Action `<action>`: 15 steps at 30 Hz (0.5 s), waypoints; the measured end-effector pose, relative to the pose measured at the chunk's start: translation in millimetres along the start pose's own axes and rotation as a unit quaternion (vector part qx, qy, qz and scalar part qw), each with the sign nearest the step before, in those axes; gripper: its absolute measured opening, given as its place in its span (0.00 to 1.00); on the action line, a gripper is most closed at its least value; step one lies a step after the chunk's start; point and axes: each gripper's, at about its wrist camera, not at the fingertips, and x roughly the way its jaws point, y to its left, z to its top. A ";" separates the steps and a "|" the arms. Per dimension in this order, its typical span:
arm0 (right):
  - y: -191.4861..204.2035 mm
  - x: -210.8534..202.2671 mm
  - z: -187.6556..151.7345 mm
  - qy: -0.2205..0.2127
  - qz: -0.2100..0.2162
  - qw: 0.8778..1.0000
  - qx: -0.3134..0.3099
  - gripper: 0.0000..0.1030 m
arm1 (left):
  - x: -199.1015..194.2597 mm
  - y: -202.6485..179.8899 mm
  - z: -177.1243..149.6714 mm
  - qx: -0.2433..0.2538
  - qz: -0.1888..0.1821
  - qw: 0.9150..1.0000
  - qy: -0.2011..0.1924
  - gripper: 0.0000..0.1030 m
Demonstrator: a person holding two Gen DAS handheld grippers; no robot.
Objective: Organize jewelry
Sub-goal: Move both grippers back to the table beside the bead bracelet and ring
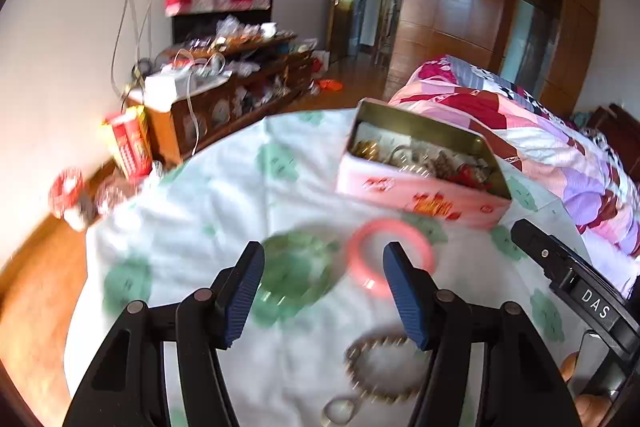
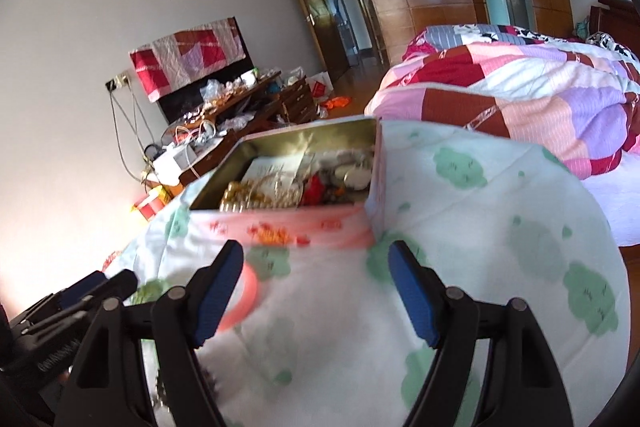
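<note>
the open pink metal tin (image 1: 420, 193) full of jewelry stands on the white cloth with green patches (image 1: 240, 187). three bracelets lie before it: one pink bangle (image 1: 390, 257), one green bangle (image 1: 298, 277), one brown bead bracelet (image 1: 384, 371). my left gripper (image 1: 324, 291) and right gripper (image 2: 316, 293) are both wide, holding nothing. "das" is on the right one.

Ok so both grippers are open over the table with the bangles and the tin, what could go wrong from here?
The pink bangle and green bangle lie close together ahead of the left gripper; closing there might nudge one or catch the wrong one.

Smooth round bangles could slip from the ribbed pads, perhaps rolling off the cloth-covered table.

The open tin already looks crowded, so an added piece might tangle with what is inside.
</note>
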 end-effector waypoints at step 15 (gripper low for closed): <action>24.6 -6.6 -33.1 0.095 0.072 0.991 -0.061 0.76 | -22.3 56.8 -50.9 -0.009 0.007 0.999 0.033 0.60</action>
